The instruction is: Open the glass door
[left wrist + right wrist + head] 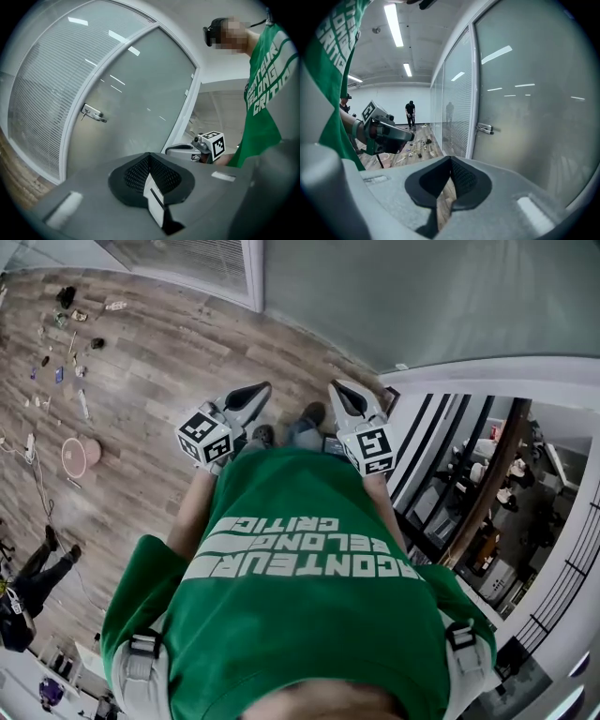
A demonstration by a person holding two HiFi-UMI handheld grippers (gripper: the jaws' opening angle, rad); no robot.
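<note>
The frosted glass door (140,98) stands closed in its white frame, with a metal handle (93,114) on its left side. The right gripper view shows the same handle (485,128) ahead and a little to the right. My left gripper (251,397) and right gripper (343,397) are held side by side in front of the person's green shirt, short of the door (403,296). Both are shut with nothing in them. The left gripper (150,157) points at the glass below the handle. The right gripper (451,161) points along the glass wall.
Wood plank floor (159,362) runs to the left, with several small items (66,334) and a pink ring (75,457) scattered on it. A dark railing over a lower level (487,493) lies at the right. A person in black (410,112) stands far down the room.
</note>
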